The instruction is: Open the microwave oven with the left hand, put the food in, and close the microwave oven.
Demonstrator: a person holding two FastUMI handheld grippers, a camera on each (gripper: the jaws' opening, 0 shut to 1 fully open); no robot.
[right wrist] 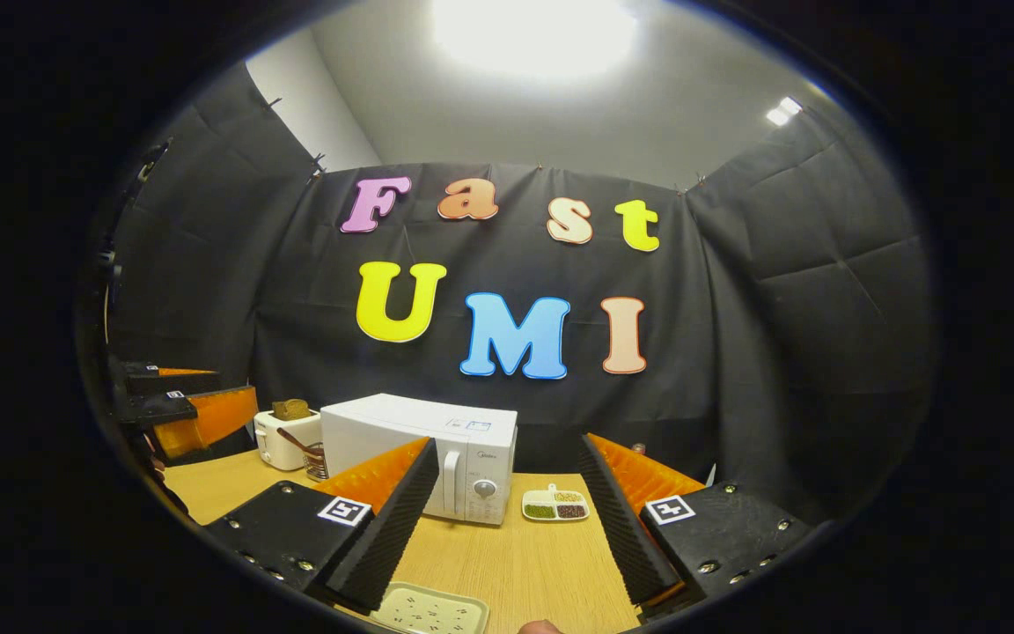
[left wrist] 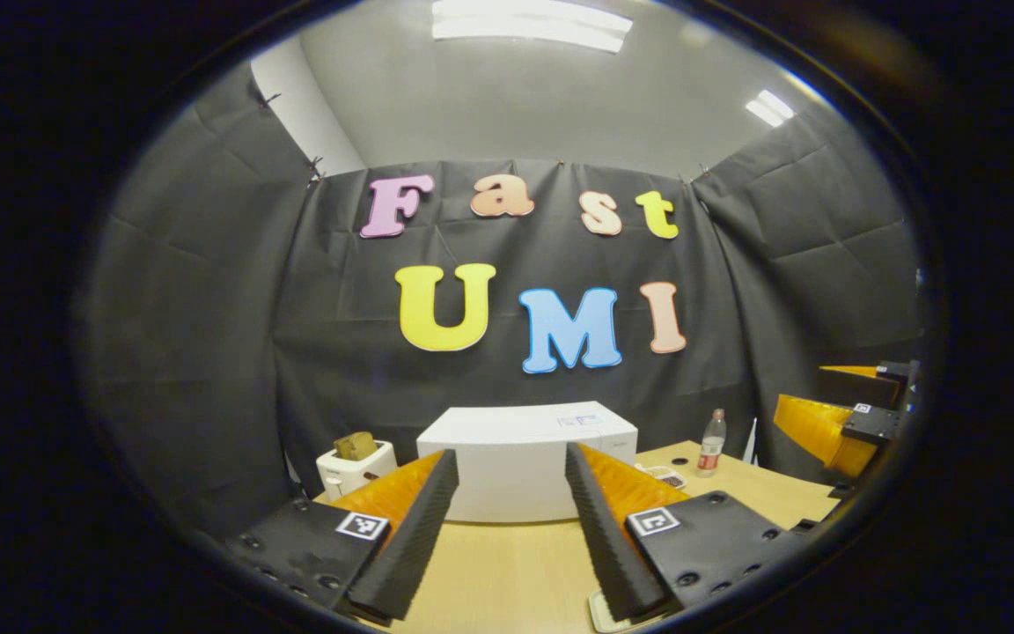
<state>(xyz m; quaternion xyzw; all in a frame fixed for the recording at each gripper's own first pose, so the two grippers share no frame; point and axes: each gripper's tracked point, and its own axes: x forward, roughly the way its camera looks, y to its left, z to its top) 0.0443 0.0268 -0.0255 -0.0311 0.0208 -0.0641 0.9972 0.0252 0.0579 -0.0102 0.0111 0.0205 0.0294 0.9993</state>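
In the left gripper view your left gripper (left wrist: pixel 507 519) gapes empty before the closed white boxy microwave oven (left wrist: pixel 525 458) at lower centre, so reach for its door; in the right gripper view your right gripper (right wrist: pixel 516 528) is spread, the pale rectangular food tray (right wrist: pixel 429 609) bottom centre.

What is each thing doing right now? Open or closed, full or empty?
Microwave: door closed.
Toaster: bread sticking out the top.
Bottle: upright, cap on.
Small dish: food in its sections.
Tray: flat on table.
Left gripper: open, holding nothing.
Right gripper: open, holding nothing.
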